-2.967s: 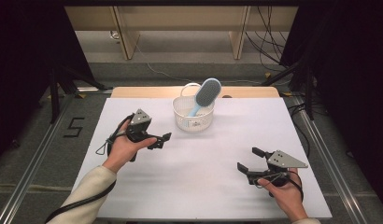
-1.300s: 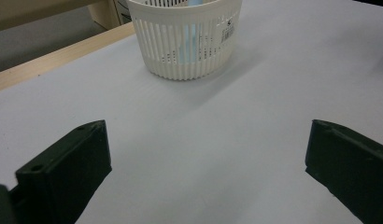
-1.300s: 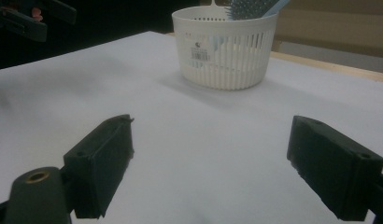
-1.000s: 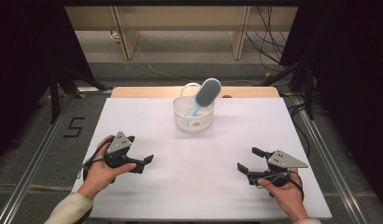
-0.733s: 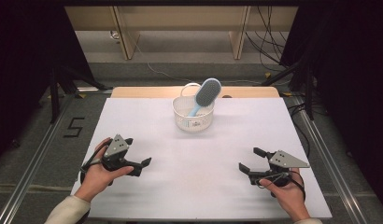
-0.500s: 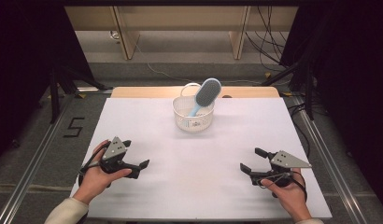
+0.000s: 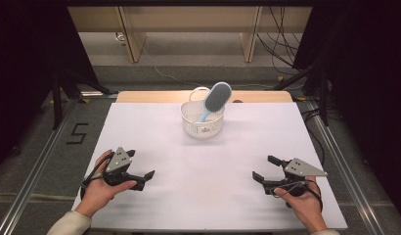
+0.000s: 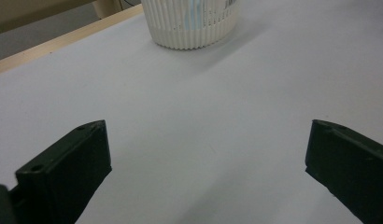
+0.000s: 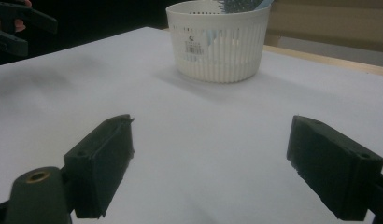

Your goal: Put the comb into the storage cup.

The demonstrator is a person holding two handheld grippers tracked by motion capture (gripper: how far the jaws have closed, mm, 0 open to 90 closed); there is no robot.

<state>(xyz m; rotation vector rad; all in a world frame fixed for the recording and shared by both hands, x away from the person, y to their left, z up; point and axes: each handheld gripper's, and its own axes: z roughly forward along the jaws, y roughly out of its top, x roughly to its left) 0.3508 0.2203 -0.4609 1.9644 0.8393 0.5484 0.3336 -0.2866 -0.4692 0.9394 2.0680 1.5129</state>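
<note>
Both tongs released, nothing between the jaws. Left gripper (image 7: 140, 177) has pulled back since the oldest frame: it was up near the basket's left side, now it sits low at the near-left of the white table (image 7: 203, 196), jaws wide apart and pointing right. It kept easing toward the near edge over the last second. Right gripper (image 7: 265, 170) barely shifted, near-right of the table, jaws spread and pointing left and up-table.

White ribbed basket (image 7: 202, 120) unchanged at the far centre of the table, close to the wooden edge strip (image 7: 154, 96). Blue hairbrush (image 7: 217, 99) stands in it, handle down, head tilted out over the right rim.

Basket is well apart from both grippers, up-table and roughly between them. Left gripper view: basket (image 8: 192, 25) ahead, left of centre. Right gripper view: basket (image 9: 217, 42) ahead, near centre, brush bristles (image 9: 238, 5) over the rim, left gripper (image 9: 17, 25) at top left.
</note>
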